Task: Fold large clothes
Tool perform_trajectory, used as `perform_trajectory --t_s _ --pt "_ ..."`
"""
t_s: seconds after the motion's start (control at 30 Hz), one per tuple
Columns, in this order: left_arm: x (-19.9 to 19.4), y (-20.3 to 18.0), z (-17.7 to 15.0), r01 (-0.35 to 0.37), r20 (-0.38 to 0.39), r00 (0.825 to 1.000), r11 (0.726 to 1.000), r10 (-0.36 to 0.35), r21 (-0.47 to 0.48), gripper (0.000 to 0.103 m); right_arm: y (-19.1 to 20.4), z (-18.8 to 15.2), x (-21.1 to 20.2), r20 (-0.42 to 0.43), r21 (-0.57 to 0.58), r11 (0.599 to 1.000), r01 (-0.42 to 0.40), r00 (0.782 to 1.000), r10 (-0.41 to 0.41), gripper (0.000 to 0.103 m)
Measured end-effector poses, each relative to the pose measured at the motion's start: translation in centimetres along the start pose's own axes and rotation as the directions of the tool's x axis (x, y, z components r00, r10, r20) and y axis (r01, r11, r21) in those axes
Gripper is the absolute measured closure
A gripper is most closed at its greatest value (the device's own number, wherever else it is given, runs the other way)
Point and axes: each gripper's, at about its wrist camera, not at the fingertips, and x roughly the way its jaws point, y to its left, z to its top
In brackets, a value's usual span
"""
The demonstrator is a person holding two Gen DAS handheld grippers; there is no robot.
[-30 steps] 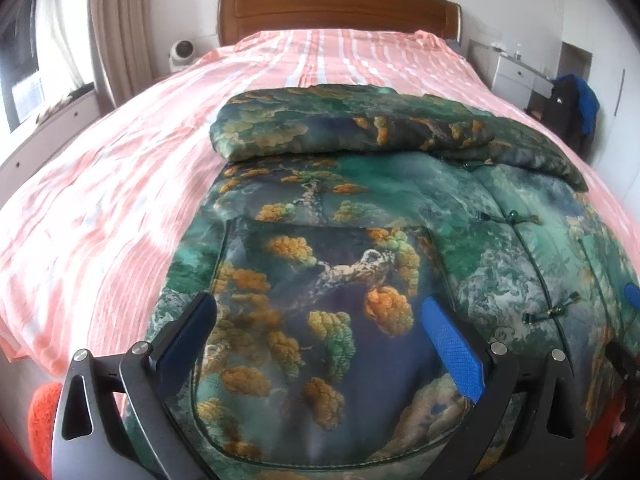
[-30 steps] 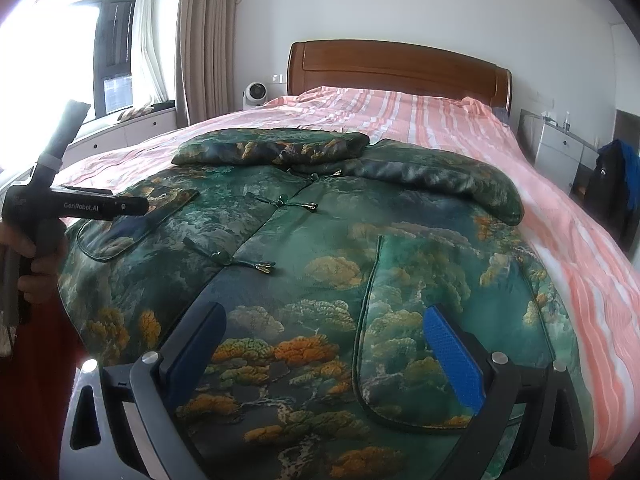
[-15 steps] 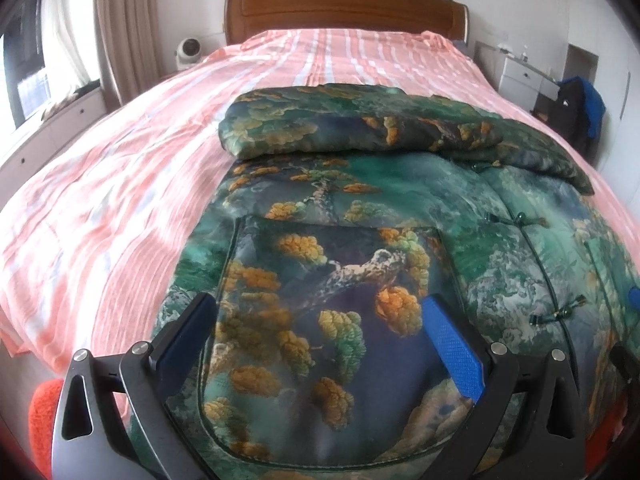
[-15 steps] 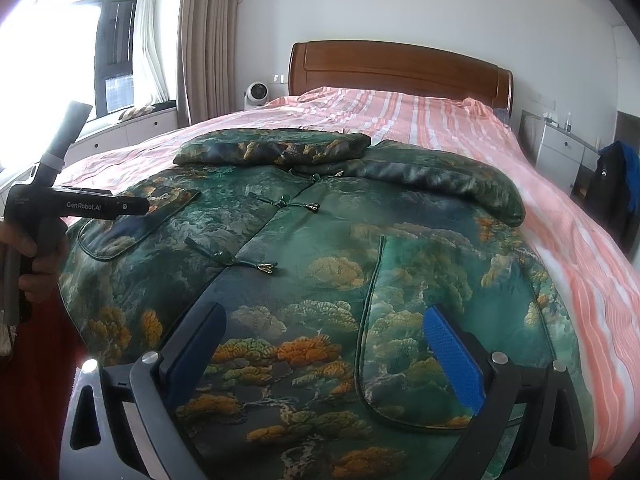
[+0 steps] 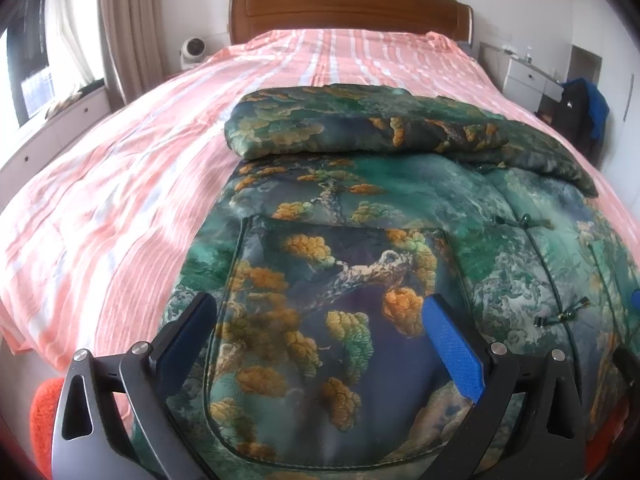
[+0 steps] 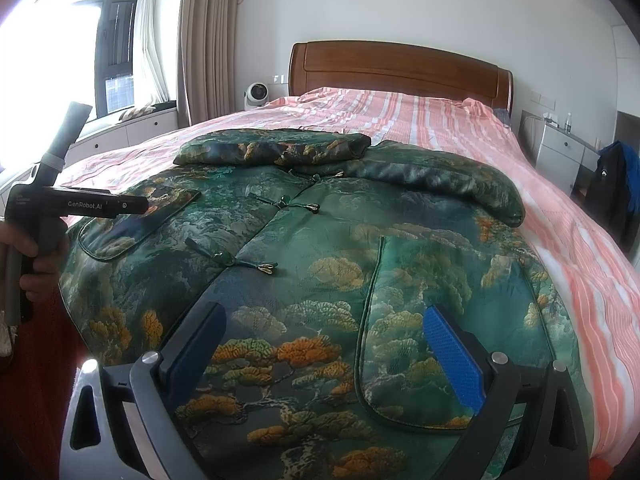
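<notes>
Green brocade with orange and gold pine trees covers the near part of the bed [image 6: 500, 128]: it is a large padded jacket [image 6: 320, 248], laid front-up on the pink striped bedspread [image 5: 120, 184]. Both sleeves are folded across its upper part, the left sleeve [image 5: 340, 124] lying on top and the right sleeve [image 6: 440, 180] angled down toward the bed's right edge. Knotted frog fasteners [image 6: 248, 262] run down the jacket's middle seam, closed. A patch pocket [image 5: 332, 320] sits on each front panel.

Left tongs [image 5: 320, 332] hover low over the left pocket, blue pads wide apart, gripping nothing. Right tongs [image 6: 324, 340] hang over the right pocket [image 6: 432, 340] near the hem, likewise spread wide and empty. In the right wrist view, a hand [image 6: 32, 252] at the left edge holds the handle of the left device.

Behind stand a wooden headboard [image 6: 400, 68], a small white fan [image 6: 256, 94], curtains [image 6: 208, 40] and a white nightstand [image 6: 560, 152].
</notes>
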Motion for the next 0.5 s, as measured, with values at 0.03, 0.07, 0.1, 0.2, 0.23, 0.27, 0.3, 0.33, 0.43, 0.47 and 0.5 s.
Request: perform_trajectory --t_s 0.03,0.07,0.1,0.2,0.23,0.27,0.3,0.33,0.43,0.47,0.5 --pt "0.02 0.02 0.0 0.0 0.0 1.0 1.0 0.0 -0.001 0.001 0.02 0.0 0.02 0.001 0.0 1.0 0.0 1.0 0.0 0.005" --pt "0.07 0.03 -0.01 -0.001 -0.003 1.0 1.0 0.001 -0.001 0.001 0.03 0.0 0.03 0.001 0.0 1.0 0.0 1.0 0.0 0.005" --pt "0.08 0.04 -0.02 -0.003 -0.004 1.0 1.0 0.003 0.0 0.001 0.01 0.0 0.01 0.0 0.0 1.0 0.0 1.0 0.0 0.005" --pt "0.11 0.0 -0.02 -0.006 -0.004 1.0 1.0 0.006 0.002 0.001 0.03 0.0 0.03 -0.001 0.0 1.0 -0.001 1.0 0.001 0.005" --pt "0.11 0.0 -0.02 -0.006 -0.004 1.0 1.0 0.006 0.002 0.001 0.02 0.0 0.0 0.0 0.0 1.0 0.0 1.0 0.0 0.005" --pt "0.11 0.01 -0.02 -0.007 -0.004 1.0 1.0 0.007 0.002 0.001 0.04 0.0 0.01 0.001 0.0 1.0 0.0 1.0 0.0 0.005" --pt "0.11 0.01 -0.03 -0.008 -0.003 1.0 1.0 0.008 0.001 0.001 0.02 0.0 0.01 0.001 0.0 1.0 0.0 1.0 0.0 0.005" --pt "0.13 0.02 -0.05 -0.009 -0.003 1.0 1.0 0.009 0.001 0.001 0.03 0.0 0.04 0.001 0.001 1.0 0.0 1.0 0.0 0.005" --pt "0.16 0.05 -0.06 -0.012 -0.004 1.0 1.0 0.012 0.0 0.001 0.04 0.0 0.06 -0.001 0.002 1.0 0.0 1.0 0.0 0.005" --pt "0.17 0.09 -0.06 -0.012 -0.004 1.0 1.0 0.012 0.0 0.001 0.02 0.0 0.01 0.0 0.001 1.0 0.0 1.0 0.0 0.005" --pt "0.15 0.12 -0.05 -0.014 -0.004 1.0 1.0 0.014 -0.001 0.001 0.02 0.0 0.01 0.0 0.0 1.0 0.0 1.0 0.0 0.005"
